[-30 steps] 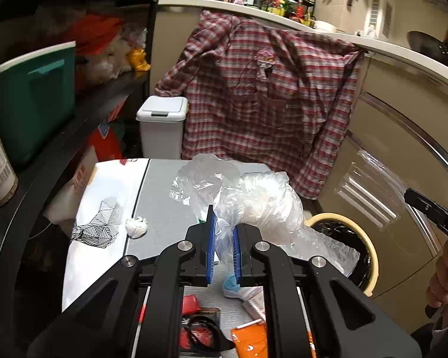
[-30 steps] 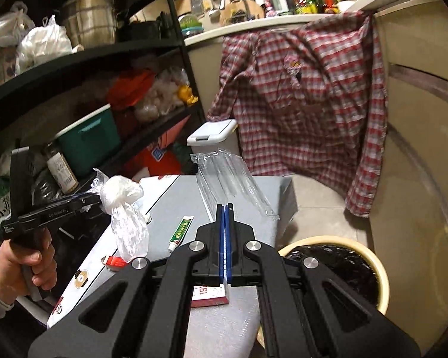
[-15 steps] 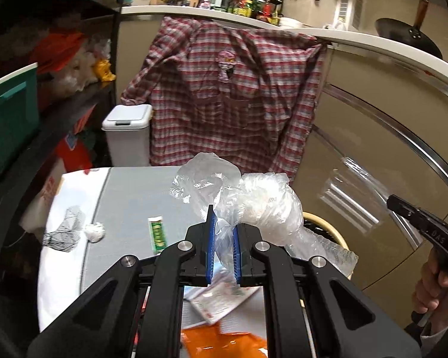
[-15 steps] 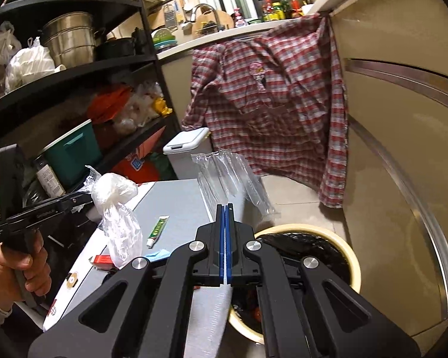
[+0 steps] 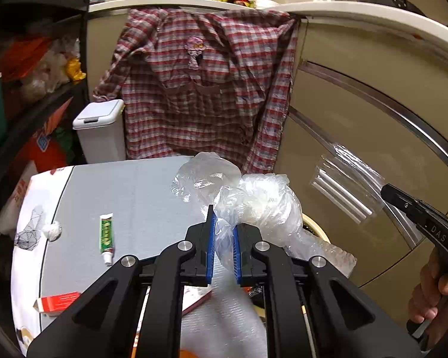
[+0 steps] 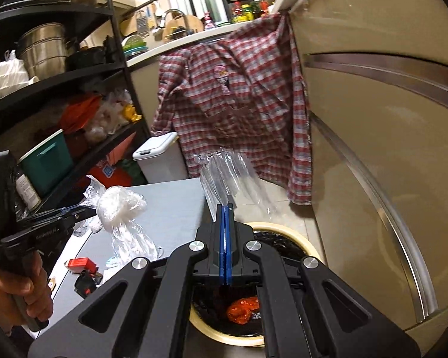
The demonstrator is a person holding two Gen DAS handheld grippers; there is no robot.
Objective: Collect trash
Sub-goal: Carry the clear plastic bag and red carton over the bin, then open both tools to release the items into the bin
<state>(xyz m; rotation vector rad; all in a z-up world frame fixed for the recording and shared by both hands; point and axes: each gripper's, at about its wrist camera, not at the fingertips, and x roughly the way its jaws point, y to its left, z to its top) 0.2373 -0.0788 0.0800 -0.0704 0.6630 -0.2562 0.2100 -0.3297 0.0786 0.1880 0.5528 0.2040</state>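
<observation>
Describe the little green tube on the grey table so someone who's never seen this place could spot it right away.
Find the grey table in front of the plaid shirt. On its left half lies the green tube, flat, white cap toward the camera. A white paper wad sits to its left and a red box nearer; it alone is long, thin and green.

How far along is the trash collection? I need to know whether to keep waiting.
Partway. Done: red crumpled trash already lies in the bin. In hand: the left hand-held gripper grips a crumpled clear plastic bag; the right hand-held gripper, above the bin, pinches a clear plastic sleeve. Left on the table: a green tube, a white paper ball and a red box.
</observation>
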